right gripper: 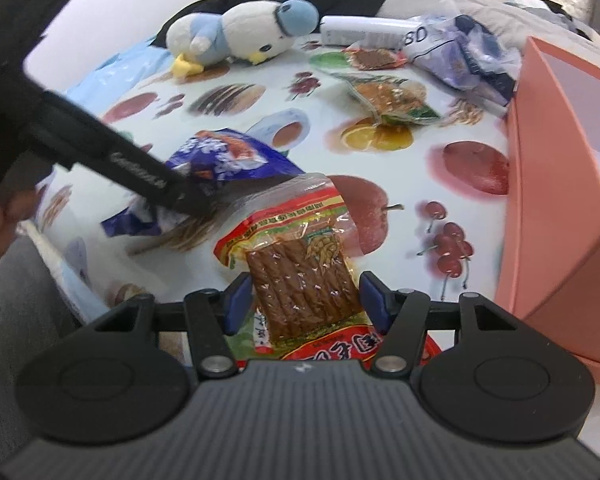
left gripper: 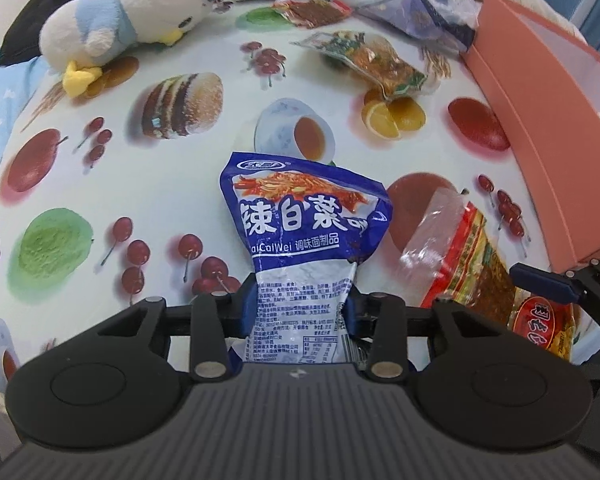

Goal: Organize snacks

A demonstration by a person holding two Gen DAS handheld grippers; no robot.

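My left tongs (left gripper: pixel 300 308) pinched the blue packet (left gripper: pixel 304 236), my right tongs (right gripper: pixel 305 300) the red packet (right gripper: pixel 300 280); either slippery wrapper could have slid free before the pink box (right gripper: pixel 548 200).

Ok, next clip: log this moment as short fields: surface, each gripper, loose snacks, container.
surface: food-print tablecloth
left gripper: shut on blue packet, pinched at its lower end
right gripper: shut on red packet of brown sticks
loose snacks: green-edged packet; small red packet
container: pink box, open, at right
other: plush penguin, lying on its side
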